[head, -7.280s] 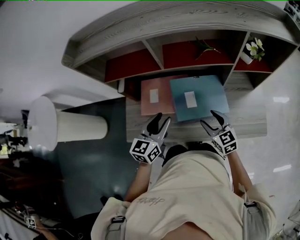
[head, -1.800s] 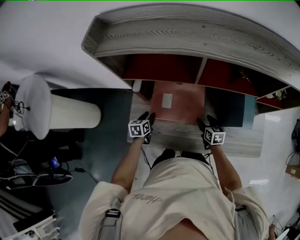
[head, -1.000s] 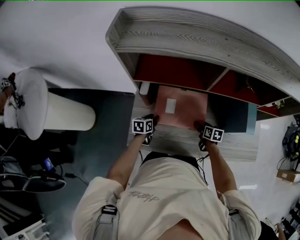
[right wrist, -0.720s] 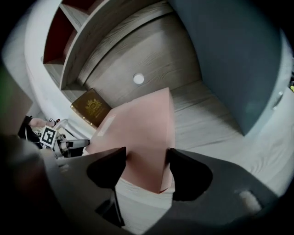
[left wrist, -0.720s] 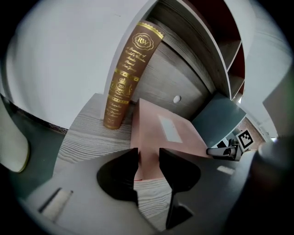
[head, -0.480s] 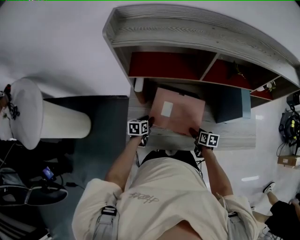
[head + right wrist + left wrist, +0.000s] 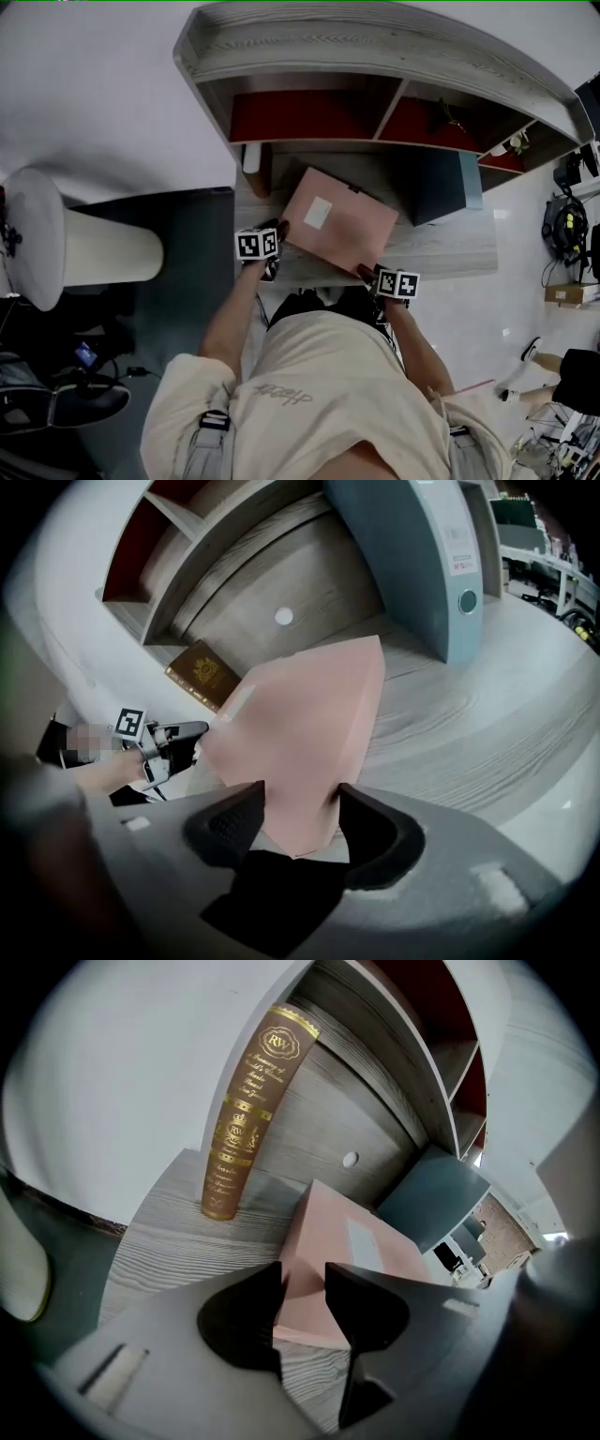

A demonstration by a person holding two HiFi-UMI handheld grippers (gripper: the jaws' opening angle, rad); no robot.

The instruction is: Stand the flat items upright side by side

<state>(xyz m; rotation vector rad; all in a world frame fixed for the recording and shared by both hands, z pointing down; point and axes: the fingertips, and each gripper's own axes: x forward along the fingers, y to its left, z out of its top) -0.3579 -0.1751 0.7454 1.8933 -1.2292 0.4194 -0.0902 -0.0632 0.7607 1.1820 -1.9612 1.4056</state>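
A flat pink folder (image 7: 333, 225) with a white label lies askew on the wooden desk (image 7: 441, 248). My left gripper (image 7: 279, 228) is shut on its left corner; in the left gripper view the pink corner (image 7: 356, 1251) fills the gap of the left gripper (image 7: 302, 1283). My right gripper (image 7: 364, 272) holds the near right corner. Its jaws have just been closing, and the pink folder (image 7: 300, 724) sits pinched in the right gripper (image 7: 302, 808). A teal folder (image 7: 436, 187) stands upright to the right, the same teal folder (image 7: 422, 555) seen in the right gripper view.
A brown book (image 7: 246, 1115) with gold lettering stands upright against the shelf's left wall. The shelf (image 7: 300, 117) above the desk has red-backed compartments, one with a small plant (image 7: 450, 114). A white round object (image 7: 56, 234) stands on the floor at the left.
The pink folder has turned askew on the desk. My right gripper has moved left with the near right corner. The left gripper has stayed at the left corner.
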